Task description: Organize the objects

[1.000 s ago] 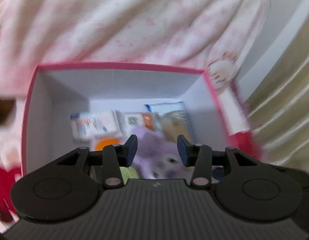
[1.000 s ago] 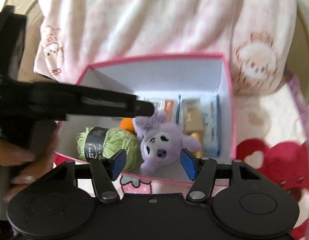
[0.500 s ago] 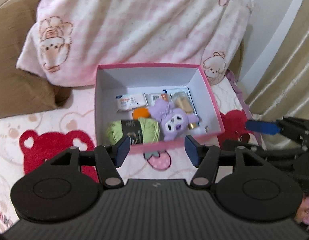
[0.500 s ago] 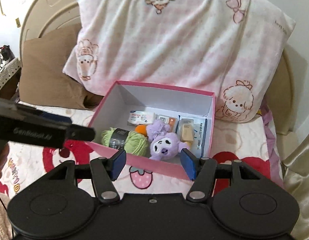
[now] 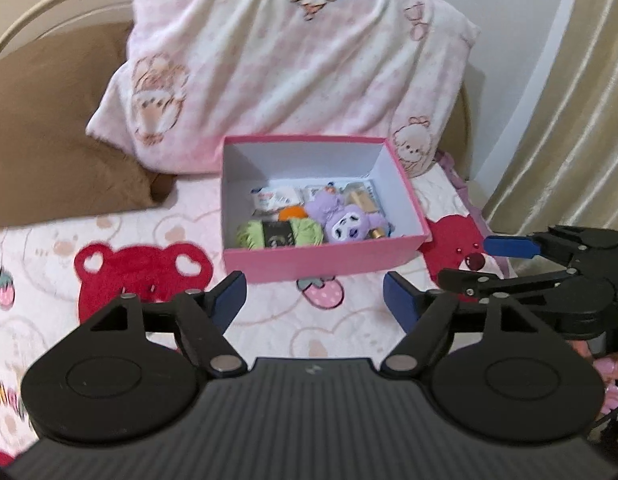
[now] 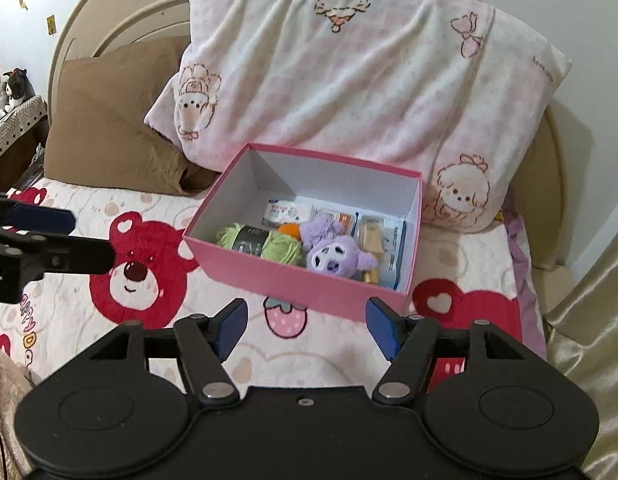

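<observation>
Nearby, a rectangular pink cardboard box holds a fuzzy plush toy (lilac); both grippers are empty, opening.

A bed covered by a pale blanket printed with red bears and strawberries is seen. A pink open box is set on it near the head end. Behind the box, a pink-checked pillow is propped against the headboard, with a brown pillow beside it.
</observation>
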Available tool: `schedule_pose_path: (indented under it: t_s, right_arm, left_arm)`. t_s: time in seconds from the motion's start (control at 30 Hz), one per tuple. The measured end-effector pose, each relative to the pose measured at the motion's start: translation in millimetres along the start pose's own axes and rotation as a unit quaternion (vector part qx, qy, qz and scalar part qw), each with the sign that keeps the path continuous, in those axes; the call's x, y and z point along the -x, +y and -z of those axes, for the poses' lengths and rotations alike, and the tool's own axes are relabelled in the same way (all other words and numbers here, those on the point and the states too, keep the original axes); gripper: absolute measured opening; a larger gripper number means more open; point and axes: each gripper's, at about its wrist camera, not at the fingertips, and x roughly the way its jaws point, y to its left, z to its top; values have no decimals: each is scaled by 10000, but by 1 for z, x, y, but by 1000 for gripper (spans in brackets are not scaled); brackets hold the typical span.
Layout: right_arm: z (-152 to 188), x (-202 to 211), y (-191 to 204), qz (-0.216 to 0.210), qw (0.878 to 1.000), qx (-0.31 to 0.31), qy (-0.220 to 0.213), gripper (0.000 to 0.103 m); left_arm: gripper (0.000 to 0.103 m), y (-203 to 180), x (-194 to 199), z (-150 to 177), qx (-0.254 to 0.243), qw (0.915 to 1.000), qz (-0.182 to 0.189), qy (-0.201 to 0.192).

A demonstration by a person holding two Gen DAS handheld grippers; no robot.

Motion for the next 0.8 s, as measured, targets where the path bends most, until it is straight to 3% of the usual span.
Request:
schedule_pose_path:
  t_s: [0.27,0.33,0.4,0.5,0.6,0.8]
  right_arm:
    - [20,-3,1,134,9998,-153,42,75]
    - [24,-3,1,222,9996,-168,81,78]
    - [27,-4,2,291,9994,-150,121,88]
    - [31,-6,1,383,9989,-245,114,89]
    - [32,-10,3,507,9983,-252,132,93]
    - [34,-12,5,450,9983,-346,155,93]
  left_arm:
    - [77,11,-13,19,218,9995,-111,218]
    - [81,13,-12,21,155,9997,30,162]
    - [87,14,-11,23,99,9999,34,114]
    - [96,14,-14,25,57,9998,-65,151]
    - [101,15,-23,27,123,9993,-165,297]
    - [101,22,-43,30,320,9958,-361,779]
